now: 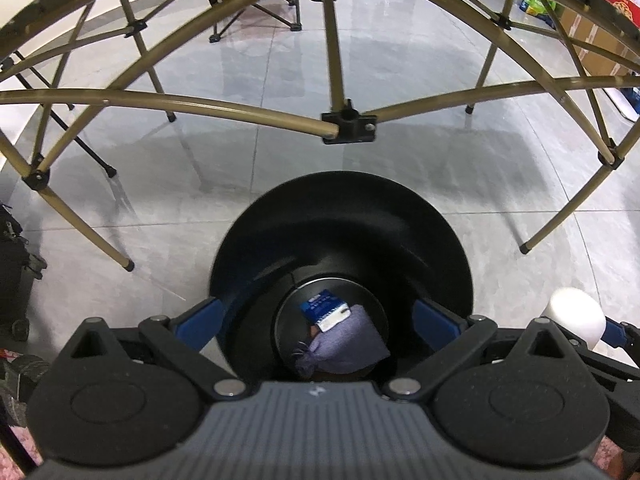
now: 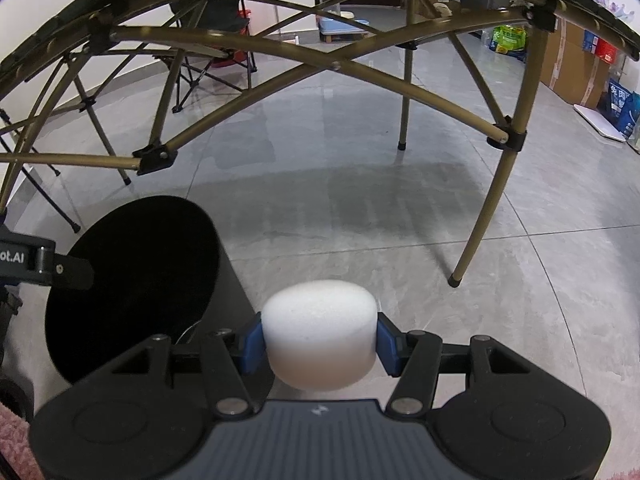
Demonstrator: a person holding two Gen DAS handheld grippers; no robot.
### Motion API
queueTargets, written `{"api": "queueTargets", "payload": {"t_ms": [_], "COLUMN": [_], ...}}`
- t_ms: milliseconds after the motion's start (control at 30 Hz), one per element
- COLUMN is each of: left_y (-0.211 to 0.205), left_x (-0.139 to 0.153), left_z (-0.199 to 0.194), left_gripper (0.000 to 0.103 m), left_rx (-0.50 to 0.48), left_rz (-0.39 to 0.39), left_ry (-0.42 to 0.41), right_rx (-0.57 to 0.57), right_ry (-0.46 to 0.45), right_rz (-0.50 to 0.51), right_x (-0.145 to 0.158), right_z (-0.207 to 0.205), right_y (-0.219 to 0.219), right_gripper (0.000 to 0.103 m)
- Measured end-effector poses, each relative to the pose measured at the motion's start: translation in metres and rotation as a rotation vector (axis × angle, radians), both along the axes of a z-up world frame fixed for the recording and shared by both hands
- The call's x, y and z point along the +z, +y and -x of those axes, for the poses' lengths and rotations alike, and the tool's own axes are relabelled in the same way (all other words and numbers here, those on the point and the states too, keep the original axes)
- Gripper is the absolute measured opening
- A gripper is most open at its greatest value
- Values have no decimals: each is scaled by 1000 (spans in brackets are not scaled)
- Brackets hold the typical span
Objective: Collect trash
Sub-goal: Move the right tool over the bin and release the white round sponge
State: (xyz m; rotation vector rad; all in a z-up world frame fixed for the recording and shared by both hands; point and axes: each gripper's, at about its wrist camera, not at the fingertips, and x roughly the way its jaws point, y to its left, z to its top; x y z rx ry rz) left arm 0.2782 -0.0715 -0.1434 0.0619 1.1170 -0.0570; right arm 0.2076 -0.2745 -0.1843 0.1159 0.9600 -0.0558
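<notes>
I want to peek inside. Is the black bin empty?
Not empty. The black bin already holds a purple cloth bundle and a blue-white packet at the bottom.

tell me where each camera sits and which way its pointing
Left wrist: on the left tongs, looking down into the black trash bin at a blue tissue pack and purple cloth; its open blue fingers show.
Right wrist: on the right tongs, facing the floor under the folding table frame; its fingers clamp a white foam piece.
Shared: bin, foam piece, table frame.

We see a grey tiled floor [image 2: 360,208] under a folding table frame [image 2: 280,60], a camp chair [image 2: 216,52] and cardboard boxes [image 2: 568,56] behind
</notes>
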Motion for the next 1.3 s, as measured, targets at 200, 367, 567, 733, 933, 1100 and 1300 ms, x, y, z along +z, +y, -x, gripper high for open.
{"api": "queueTargets", "payload": {"t_ms": [200, 367, 567, 733, 933, 1100, 1300], "left_y": [18, 36, 59, 76, 98, 113, 127], "left_x": [6, 8, 12, 13, 13, 12, 12], "left_z": [6, 10, 16, 18, 22, 25, 28], "left_gripper": [103, 103, 103, 103, 103, 103, 103], "left_rx": [24, 49, 84, 113, 146, 171, 189], "left_rz": [-6, -6, -8, -4, -4, -5, -9], "left_ry": [-32, -48, -70, -79, -85, -89, -92], "right_rx": [26, 60, 99, 127, 170, 186, 204], "right_ry": [12, 12, 12, 16, 34, 50, 67], "right_rz": [-3, -15, -11, -7, 1, 8, 6], "right_x": [5, 11, 16, 19, 18, 13, 8], "right_z": [-3, -7, -12, -17, -26, -33, -40], "right_y": [14, 30, 48, 64, 86, 101, 116], "right_gripper": [55, 55, 55, 55, 55, 55, 55]}}
